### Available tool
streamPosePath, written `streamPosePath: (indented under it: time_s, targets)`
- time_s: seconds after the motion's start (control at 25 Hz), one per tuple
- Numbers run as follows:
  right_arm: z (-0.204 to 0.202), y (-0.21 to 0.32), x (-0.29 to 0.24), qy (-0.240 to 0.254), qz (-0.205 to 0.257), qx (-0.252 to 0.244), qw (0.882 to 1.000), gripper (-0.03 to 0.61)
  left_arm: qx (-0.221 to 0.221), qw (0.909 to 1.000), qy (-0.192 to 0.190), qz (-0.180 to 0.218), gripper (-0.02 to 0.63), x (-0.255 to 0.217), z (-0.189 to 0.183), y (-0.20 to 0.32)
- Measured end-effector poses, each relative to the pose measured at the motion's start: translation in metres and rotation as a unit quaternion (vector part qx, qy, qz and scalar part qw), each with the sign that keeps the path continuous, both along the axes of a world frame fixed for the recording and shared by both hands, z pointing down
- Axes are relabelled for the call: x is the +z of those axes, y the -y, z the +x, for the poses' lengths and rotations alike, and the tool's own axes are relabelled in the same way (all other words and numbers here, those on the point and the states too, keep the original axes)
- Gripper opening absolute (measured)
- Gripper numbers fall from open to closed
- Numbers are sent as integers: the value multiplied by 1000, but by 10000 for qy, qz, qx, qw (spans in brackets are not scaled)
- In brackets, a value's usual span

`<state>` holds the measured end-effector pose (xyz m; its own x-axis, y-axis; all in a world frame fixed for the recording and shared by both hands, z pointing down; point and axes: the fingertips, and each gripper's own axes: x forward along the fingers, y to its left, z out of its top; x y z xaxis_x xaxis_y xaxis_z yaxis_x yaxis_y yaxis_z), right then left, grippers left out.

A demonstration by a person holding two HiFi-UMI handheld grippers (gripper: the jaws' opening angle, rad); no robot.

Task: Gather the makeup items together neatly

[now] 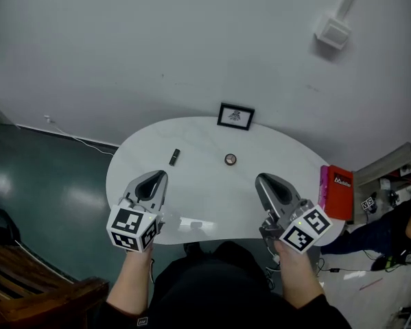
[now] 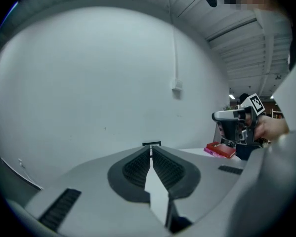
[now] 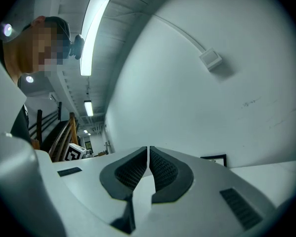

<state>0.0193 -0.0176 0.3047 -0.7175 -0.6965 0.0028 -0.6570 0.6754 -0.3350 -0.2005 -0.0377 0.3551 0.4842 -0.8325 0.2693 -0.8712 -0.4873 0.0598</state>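
**Both grippers shut and empty, makeup pieces out in mid-table**

Here's the white, rounded table (image 1: 198,204) filling the middle of the head view, pushed up against a pale wall. Down at its near edge, lower left of the frame, the left gripper (image 1: 157,177) hovers with its jaws pressed together and nothing between them. Opposite it at lower right, the right gripper (image 1: 263,180) is the same, with its pads meeting and no load. Both point up the frame toward the wall.

Over at the table's right end lies a red box (image 1: 340,192). At the far edge, top centre, a small black picture frame (image 1: 235,116) stands by the wall.

And the makeup: a slim dark tube (image 1: 174,157) lies left of centre, and a little round pot (image 1: 230,159) sits just right of centre. They are well apart from each other and clear of both grippers.
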Motion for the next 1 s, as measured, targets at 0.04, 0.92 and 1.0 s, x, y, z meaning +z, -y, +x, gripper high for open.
streamPosePath:
  time_s: [0.04,0.92,1.0]
  targets:
    - [-3,2,3,5,-42,29,10000,38,31,10000,19,-39,20,5,-2,5]
    - [-11,106,73,28,-843,-335,9959,37,38,9842,873,-1542,124,154,7,106]
    - [-12,111,82,24,-933,-394,9949,37,14,9797,994,-1739,135,175,5,112]
